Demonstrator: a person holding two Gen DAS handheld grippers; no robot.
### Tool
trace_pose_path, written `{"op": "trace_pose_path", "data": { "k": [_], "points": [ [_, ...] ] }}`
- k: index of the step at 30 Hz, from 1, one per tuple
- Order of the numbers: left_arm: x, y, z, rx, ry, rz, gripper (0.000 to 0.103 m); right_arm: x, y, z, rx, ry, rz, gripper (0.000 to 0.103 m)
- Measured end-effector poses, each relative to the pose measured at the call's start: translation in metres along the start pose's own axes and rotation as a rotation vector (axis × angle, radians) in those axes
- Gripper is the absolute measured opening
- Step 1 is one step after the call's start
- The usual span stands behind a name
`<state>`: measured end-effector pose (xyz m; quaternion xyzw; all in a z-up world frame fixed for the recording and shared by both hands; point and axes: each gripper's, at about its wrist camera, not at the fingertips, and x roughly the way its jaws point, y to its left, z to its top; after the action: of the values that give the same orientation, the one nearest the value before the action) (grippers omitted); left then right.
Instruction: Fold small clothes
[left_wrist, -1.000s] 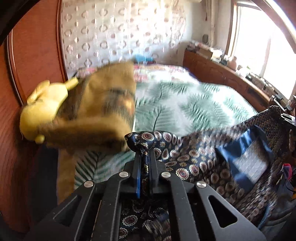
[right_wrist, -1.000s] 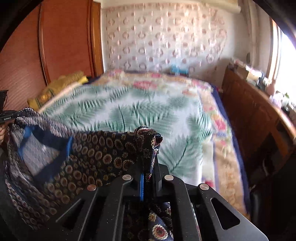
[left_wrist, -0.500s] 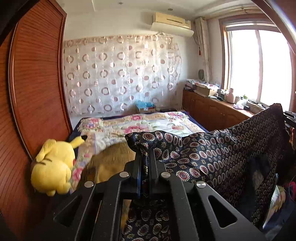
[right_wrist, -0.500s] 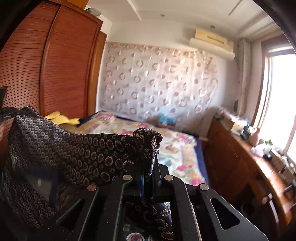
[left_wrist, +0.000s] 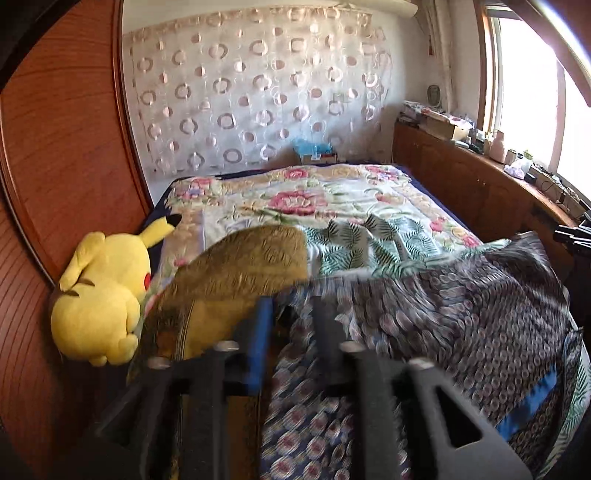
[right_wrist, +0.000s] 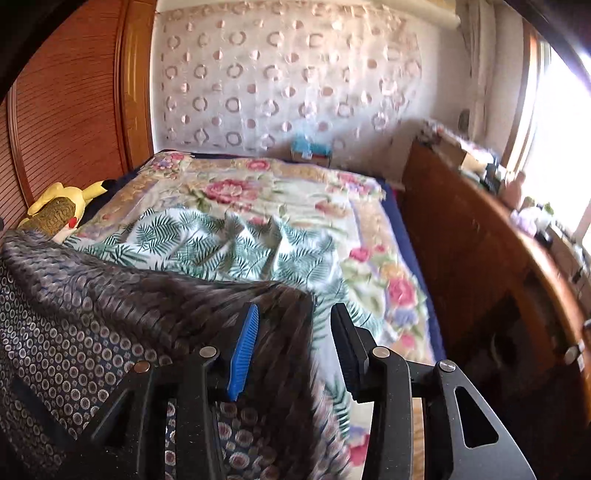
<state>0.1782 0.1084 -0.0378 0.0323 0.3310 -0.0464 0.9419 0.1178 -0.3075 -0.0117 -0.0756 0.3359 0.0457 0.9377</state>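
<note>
Both grippers have their jaws spread apart, gripping nothing. The patterned shorts (right_wrist: 110, 317) lie loose on the bed (right_wrist: 280, 206), draped between and below the left gripper (left_wrist: 291, 325) and the right gripper (right_wrist: 291, 332), blurred in both views. An olive garment (left_wrist: 240, 273) lies beside a yellow plush toy (left_wrist: 103, 295).
</note>
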Motion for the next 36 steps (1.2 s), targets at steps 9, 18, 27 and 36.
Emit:
{"op": "trace_pose_path", "data": {
  "k": [9, 18, 27, 36],
  "points": [
    [-0.041, -0.013, -0.046, -0.004, -0.001, -0.07, 0.083, -0.023, -0.02, -0.048, -0.016, 0.027, 0.047, 0.043],
    [-0.065, -0.048, -0.094, 0.0, 0.019, -0.123, 0.083, -0.06, -0.029, -0.106, 0.011, 0.127, 0.151, 0.043],
    [-0.05, -0.073, -0.131, 0.009, 0.101, -0.191, 0.083, -0.06, -0.018, -0.12, -0.031, 0.212, 0.221, 0.043],
    [-0.043, -0.083, -0.144, 0.022, 0.148, -0.202, 0.083, -0.081, -0.024, -0.135, -0.046, 0.26, 0.245, 0.043]
  ]
}}
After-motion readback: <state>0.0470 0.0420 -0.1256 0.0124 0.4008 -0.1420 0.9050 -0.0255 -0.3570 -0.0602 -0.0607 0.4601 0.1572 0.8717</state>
